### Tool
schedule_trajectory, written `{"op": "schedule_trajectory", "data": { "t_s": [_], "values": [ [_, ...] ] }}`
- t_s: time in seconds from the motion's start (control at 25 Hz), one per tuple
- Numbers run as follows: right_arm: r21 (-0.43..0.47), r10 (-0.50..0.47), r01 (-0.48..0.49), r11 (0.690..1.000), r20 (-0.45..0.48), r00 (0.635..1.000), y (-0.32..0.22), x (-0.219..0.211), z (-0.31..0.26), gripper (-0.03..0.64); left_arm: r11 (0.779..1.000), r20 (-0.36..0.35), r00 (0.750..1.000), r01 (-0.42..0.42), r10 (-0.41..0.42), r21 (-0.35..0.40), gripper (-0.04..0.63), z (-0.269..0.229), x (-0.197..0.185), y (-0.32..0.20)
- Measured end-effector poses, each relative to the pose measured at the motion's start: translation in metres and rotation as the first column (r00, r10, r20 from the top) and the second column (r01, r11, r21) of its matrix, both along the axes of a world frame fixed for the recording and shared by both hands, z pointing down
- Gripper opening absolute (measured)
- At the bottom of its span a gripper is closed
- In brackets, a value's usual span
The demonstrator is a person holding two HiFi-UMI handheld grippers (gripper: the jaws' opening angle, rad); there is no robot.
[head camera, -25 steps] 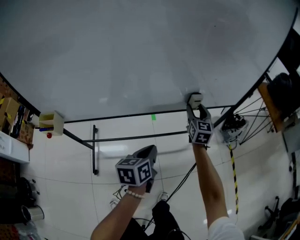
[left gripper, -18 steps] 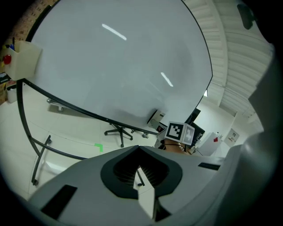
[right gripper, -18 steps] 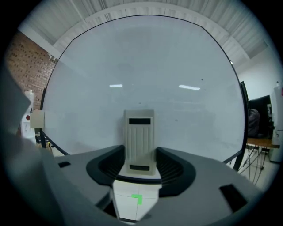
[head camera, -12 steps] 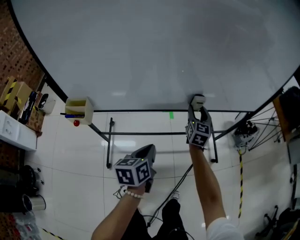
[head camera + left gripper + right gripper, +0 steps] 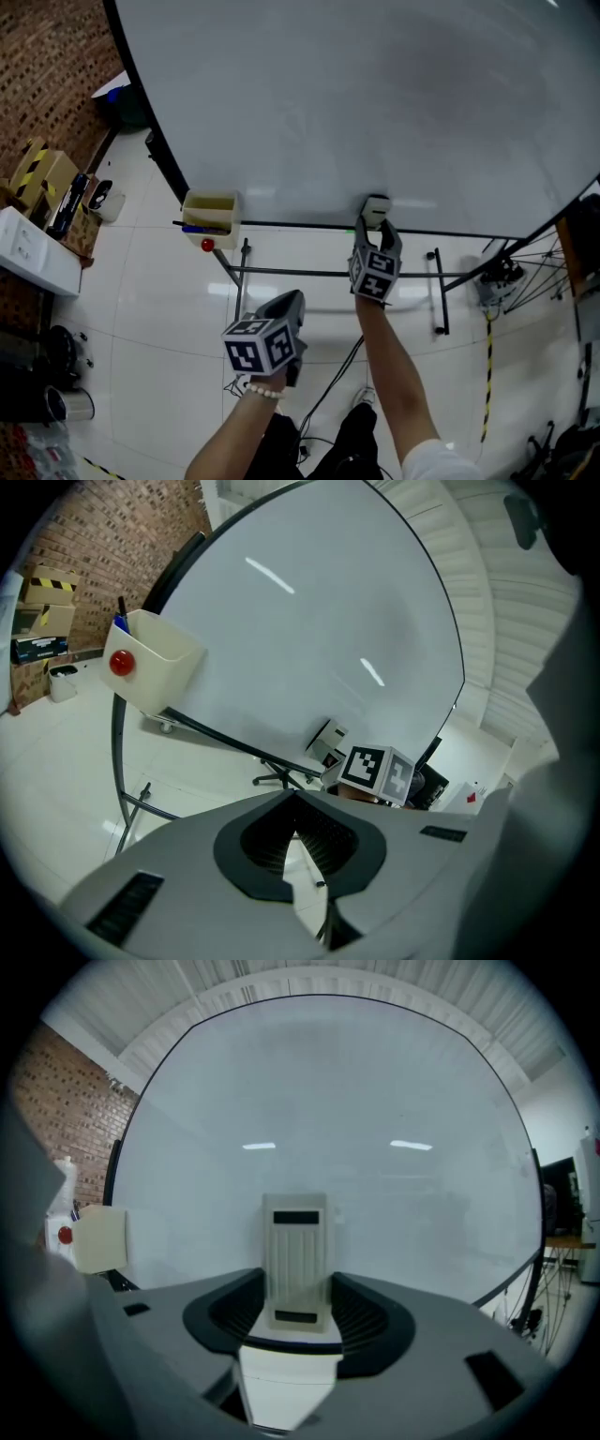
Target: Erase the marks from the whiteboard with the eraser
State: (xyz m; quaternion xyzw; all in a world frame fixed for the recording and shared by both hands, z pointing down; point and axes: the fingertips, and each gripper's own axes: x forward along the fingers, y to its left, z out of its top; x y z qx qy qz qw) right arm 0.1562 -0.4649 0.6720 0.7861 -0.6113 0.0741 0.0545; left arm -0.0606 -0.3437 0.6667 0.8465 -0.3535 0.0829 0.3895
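Note:
A big whiteboard (image 5: 375,103) fills the upper part of the head view, and I see no clear marks on it. My right gripper (image 5: 377,225) is shut on a white eraser (image 5: 376,210), which rests against the board just above its lower black edge. In the right gripper view the eraser (image 5: 298,1260) stands upright between the jaws against the whiteboard (image 5: 375,1101). My left gripper (image 5: 289,314) hangs lower and to the left, away from the board, shut with nothing in it. In the left gripper view the pads (image 5: 323,841) meet, with the right gripper's marker cube (image 5: 377,771) beyond.
A cream marker box (image 5: 210,214) with a red knob hangs at the board's lower left corner, also seen in the left gripper view (image 5: 155,658). The board's black stand rail (image 5: 309,273) runs below. Cardboard boxes (image 5: 42,183) sit by the brick wall at left. Cables lie on the tiled floor.
The view has swung left: the board's left edge, the marker box and the brick wall have come further in. The eraser stays at the board's lower edge, a little further left in the picture.

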Motion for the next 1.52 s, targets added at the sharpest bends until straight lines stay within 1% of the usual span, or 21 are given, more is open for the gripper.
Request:
{"op": "schedule_trajectory", "data": {
  "t_s": [0.4,0.6,0.68,0.92,1.08,1.28,1.4,1.52],
  "values": [
    [-0.001,-0.045,0.045,0.999,0.036,0.998,-0.046,-0.142,-0.002,0.255,0.999,-0.006,0.999,0.046,-0.046,-0.009,-0.012,0.004,-0.108,-0.03],
    [-0.011,-0.145,0.144,0.989,-0.009,0.989,-0.065,-0.211,-0.005,0.255,0.997,-0.015,0.997,0.076,-0.076,-0.021,-0.012,0.008,-0.145,-0.039],
    [-0.016,-0.162,0.162,0.987,-0.007,0.987,-0.07,-0.23,-0.004,0.254,0.996,-0.021,0.996,0.084,-0.084,-0.023,-0.012,0.008,-0.156,-0.042],
    [-0.045,-0.185,0.185,0.982,0.001,0.983,-0.08,-0.26,0.01,0.253,0.994,-0.028,0.994,0.101,-0.102,-0.032,-0.012,0.012,-0.182,-0.051],
    [-0.068,-0.198,0.195,0.978,-0.034,0.98,-0.084,-0.266,0.018,0.253,0.994,-0.033,0.994,0.103,-0.105,-0.038,-0.012,0.016,-0.19,-0.054],
    [-0.056,-0.227,0.224,0.973,-0.06,0.972,-0.084,-0.273,0.024,0.252,0.993,-0.032,0.994,0.106,-0.108,-0.05,-0.012,0.025,-0.196,-0.057],
    [-0.031,-0.211,0.209,0.977,-0.07,0.975,-0.084,-0.274,0.027,0.252,0.993,-0.031,0.994,0.104,-0.106,-0.055,-0.012,0.028,-0.194,-0.058],
    [-0.021,-0.19,0.189,0.982,-0.056,0.98,-0.084,-0.272,0.04,0.253,0.993,-0.023,0.995,0.098,-0.099,-0.059,-0.012,0.034,-0.189,-0.059]
  ]
}}
